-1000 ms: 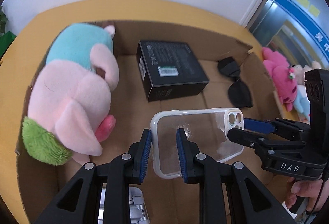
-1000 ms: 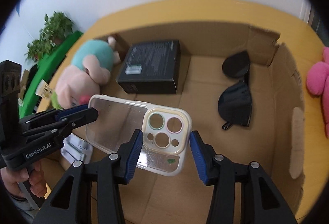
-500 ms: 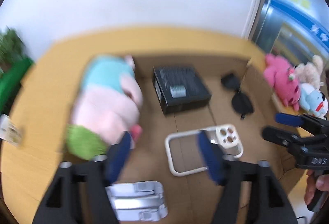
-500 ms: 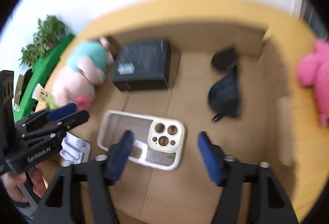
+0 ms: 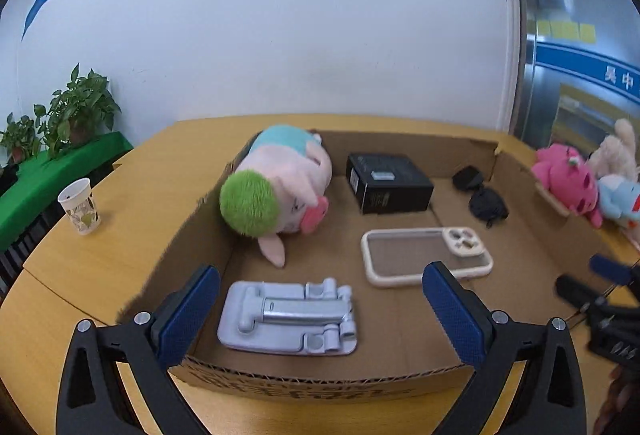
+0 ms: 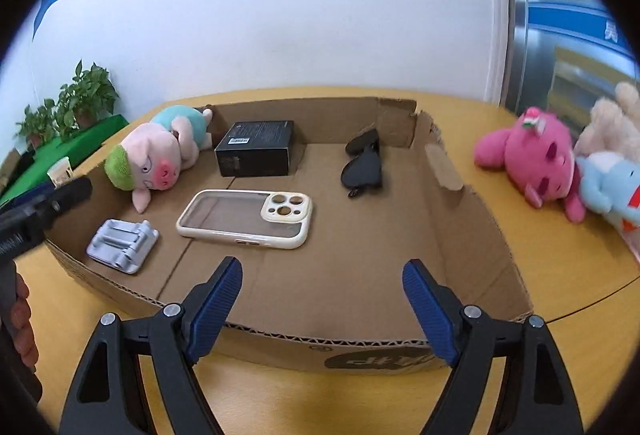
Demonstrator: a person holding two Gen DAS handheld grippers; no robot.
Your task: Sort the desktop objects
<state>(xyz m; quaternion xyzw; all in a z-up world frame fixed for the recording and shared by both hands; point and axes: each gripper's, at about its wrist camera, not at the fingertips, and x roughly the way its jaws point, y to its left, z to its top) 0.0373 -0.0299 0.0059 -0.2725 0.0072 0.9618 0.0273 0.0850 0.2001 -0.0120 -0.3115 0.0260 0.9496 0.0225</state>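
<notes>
A: Yellow wooden table [image 6: 560,275], white wall behind, red sign upper left, writing too small to read. Shallow cardboard box [image 6: 460,235] mid-frame.

B: Contents, left to right?

A: Grey phone stand [image 6: 122,245] lower left, pig plush [image 6: 152,155] above it, black box [image 6: 256,149] with an unreadable label, phone case [image 6: 246,219] flat in the centre, sunglasses [image 6: 364,163] right.

B: Grippers?

A: Left gripper [image 5: 320,311] and right gripper [image 6: 322,299] both opening, nothing between the jaws.

B: The case?

A: Probably light, stiff, slick; pinch across a long edge.
</notes>
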